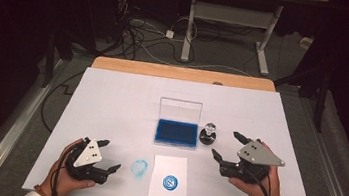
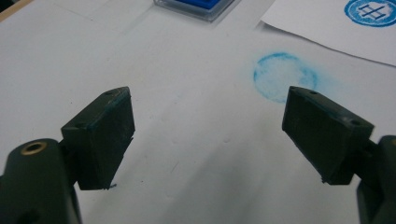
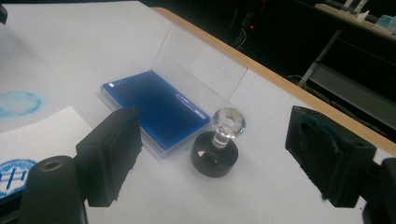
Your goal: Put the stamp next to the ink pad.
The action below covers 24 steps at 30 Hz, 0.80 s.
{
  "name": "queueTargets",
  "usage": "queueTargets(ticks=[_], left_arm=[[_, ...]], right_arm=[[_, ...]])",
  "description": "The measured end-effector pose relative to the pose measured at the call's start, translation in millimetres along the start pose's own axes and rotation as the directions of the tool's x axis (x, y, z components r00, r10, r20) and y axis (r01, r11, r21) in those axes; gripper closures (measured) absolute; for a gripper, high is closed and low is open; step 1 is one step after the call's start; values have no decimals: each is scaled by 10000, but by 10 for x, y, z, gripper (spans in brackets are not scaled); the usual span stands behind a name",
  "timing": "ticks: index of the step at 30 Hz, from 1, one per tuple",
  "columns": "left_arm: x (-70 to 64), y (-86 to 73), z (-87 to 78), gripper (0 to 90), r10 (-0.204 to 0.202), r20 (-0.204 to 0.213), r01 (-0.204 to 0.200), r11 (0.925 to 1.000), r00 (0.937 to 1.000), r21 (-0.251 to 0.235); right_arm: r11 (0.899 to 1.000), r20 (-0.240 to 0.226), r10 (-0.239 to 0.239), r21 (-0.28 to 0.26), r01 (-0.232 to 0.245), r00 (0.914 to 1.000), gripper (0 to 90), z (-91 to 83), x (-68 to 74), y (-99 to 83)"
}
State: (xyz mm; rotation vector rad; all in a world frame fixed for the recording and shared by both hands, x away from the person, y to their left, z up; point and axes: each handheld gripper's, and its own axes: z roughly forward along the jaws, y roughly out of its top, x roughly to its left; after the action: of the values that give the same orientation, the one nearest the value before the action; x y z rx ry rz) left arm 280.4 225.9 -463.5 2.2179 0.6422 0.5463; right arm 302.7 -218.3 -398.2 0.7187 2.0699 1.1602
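Note:
A blue ink pad [image 1: 176, 132] [image 3: 156, 108] lies mid-table with its clear lid [image 1: 180, 110] [image 3: 198, 68] standing open. Just right of it stands a round black stamp with a clear knob [image 1: 208, 134] [image 3: 217, 150]. A white sheet [image 1: 169, 180] near the front edge carries a blue round print [image 1: 169, 182] [image 2: 372, 11]. A smudged blue ring [image 1: 139, 168] [image 2: 284, 76] marks the table cover left of the sheet. My left gripper [image 1: 109, 156] [image 2: 210, 135] is open and empty at front left. My right gripper [image 1: 225, 144] [image 3: 215, 158] is open, close to the stamp, not touching it.
The white cover [image 1: 111, 100] spreads over a wooden table whose far edge [image 1: 180, 72] shows. Beyond it are a desk frame [image 1: 232, 19] and loose cables [image 1: 150, 34] on the floor. A person's hands hold both grippers at the near edge.

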Motion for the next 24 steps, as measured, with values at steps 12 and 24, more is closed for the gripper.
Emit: queueTargets(ticks=[12, 24], left_arm=[[10, -8, 19, 164, -46, -10, 46, 10000, 10000, 64], [1, 4, 19, 164, 54, -39, -54, 9999, 10000, 98]], right_arm=[[9993, 138, -146, 336, 141, 9998, 187, -91, -28, -212], [9946, 284, 11, 1033, -40, 9996, 187, -171, -9, -551]])
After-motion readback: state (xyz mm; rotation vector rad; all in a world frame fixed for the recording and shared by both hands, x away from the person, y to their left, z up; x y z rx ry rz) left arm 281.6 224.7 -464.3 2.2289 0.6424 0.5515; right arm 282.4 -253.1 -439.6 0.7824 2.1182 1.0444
